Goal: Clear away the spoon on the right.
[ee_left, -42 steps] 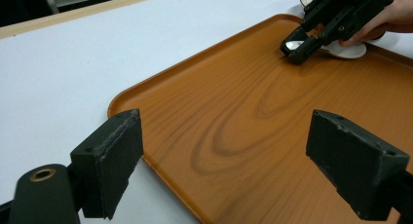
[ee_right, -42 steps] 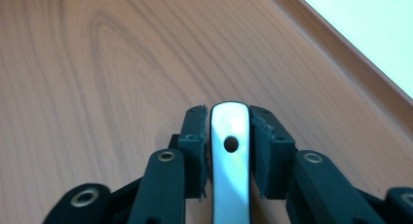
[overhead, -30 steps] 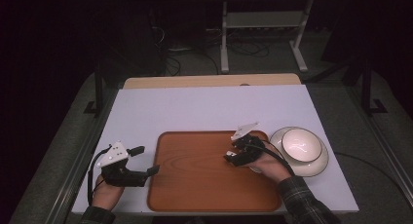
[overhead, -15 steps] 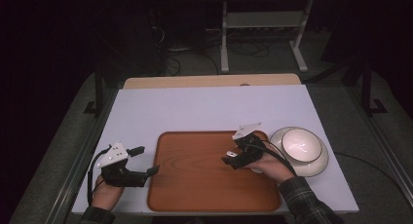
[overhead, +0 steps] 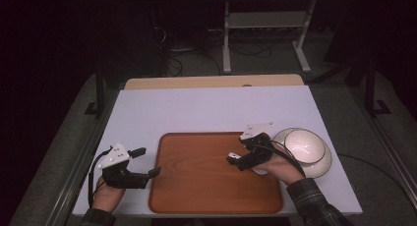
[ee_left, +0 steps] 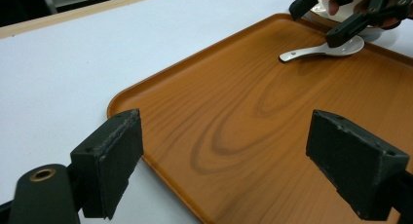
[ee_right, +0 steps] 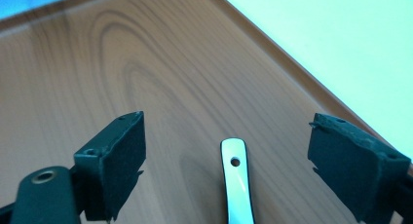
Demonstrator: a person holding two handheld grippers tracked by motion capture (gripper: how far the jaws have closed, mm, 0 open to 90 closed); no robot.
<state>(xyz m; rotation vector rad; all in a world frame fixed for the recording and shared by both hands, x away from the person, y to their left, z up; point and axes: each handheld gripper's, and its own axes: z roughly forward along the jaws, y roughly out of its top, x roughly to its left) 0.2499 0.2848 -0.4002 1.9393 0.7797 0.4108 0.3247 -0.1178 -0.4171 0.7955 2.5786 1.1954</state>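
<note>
A white spoon (ee_left: 321, 49) lies flat on the brown wooden tray (overhead: 196, 186), near its right edge. My right gripper (overhead: 237, 160) hovers low over it, open; in the right gripper view the spoon's handle (ee_right: 236, 185), with a small hole at its end, lies between the spread jaws of the right gripper (ee_right: 226, 126) without touching them. My left gripper (overhead: 146, 161) is open at the tray's left rim. In the left gripper view the left gripper (ee_left: 224, 156) holds nothing, and its jaws straddle the tray's near corner (ee_left: 126, 100).
A white bowl (overhead: 302, 147) sits on the white table (overhead: 196, 108) just right of the tray, close behind the right hand. A light wooden strip (overhead: 211, 81) runs along the table's far edge. Beyond are a dark floor, cables and a metal stand.
The right gripper has drifted slightly left and toward the person over the tray. The left gripper has stayed put.
</note>
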